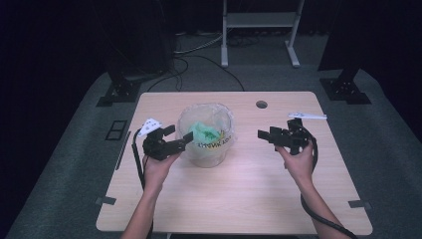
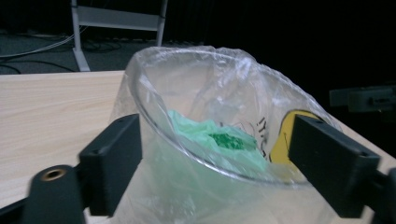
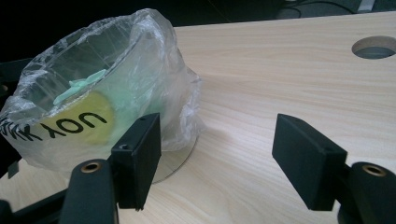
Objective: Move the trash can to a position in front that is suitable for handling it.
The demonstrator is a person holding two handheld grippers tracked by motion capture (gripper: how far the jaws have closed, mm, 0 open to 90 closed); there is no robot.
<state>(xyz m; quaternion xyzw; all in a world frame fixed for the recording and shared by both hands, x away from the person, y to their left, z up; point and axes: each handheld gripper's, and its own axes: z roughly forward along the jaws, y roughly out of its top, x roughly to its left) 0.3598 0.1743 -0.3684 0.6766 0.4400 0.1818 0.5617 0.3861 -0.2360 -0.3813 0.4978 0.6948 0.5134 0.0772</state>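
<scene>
Two tools hold their jaws apart, the left tool (image 1: pixel 170 139) straddling the bag-lined clear bin (image 1: pixel 206 133) on the surface (image 1: pixel 239 199), the right tool (image 1: pixel 273 135) well beside it; closing low could crush the thin liner or tip the bin.

Dim all round in the high view, with the room beyond sunk in near-black and the pale tabletop (image 1: pixel 239 194) lit evenly from above. Soft, short shadows only. Coarse, slightly smeared detail throughout, and a cool bluish cast. Faint glints on the clear plastic bag (image 1: pixel 206 134) and the rim under it. Closer in the left gripper view: bright streaks of glare along the bag's crinkles, near black fingers (image 2: pixel 112 161) blurred and out of focus. Same softness on the fingers (image 3: pixel 137 158) in the right gripper view; sharper wood grain farther off, dull shadow beside the bag.
</scene>
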